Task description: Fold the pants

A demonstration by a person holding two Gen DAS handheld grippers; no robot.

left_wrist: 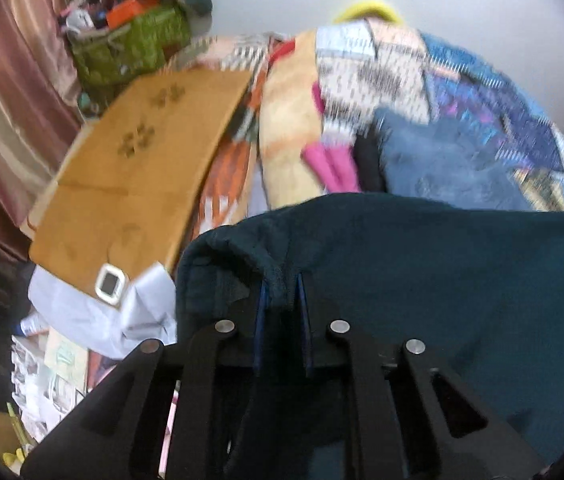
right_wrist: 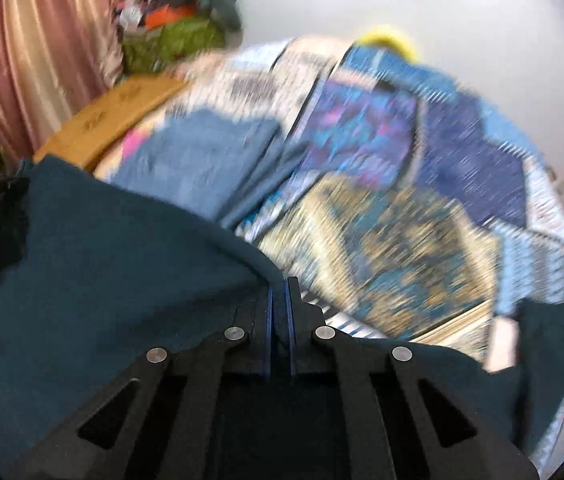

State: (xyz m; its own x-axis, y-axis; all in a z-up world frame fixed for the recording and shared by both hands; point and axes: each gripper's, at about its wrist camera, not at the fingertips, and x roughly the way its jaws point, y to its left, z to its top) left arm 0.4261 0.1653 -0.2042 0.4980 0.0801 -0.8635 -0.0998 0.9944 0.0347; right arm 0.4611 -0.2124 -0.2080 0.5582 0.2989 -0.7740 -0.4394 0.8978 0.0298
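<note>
The dark teal pants hang lifted in front of both cameras over the bed. My left gripper is shut on a bunched edge of the pants near their left end. My right gripper is shut on the upper edge of the same pants, which spread to the left and below it. The cloth hides the bed beneath it in both views.
A patterned blue and gold quilt covers the bed. Folded blue jeans and pink cloth lie on it. A flat cardboard sheet lies at the left, by a pink curtain and a green bag.
</note>
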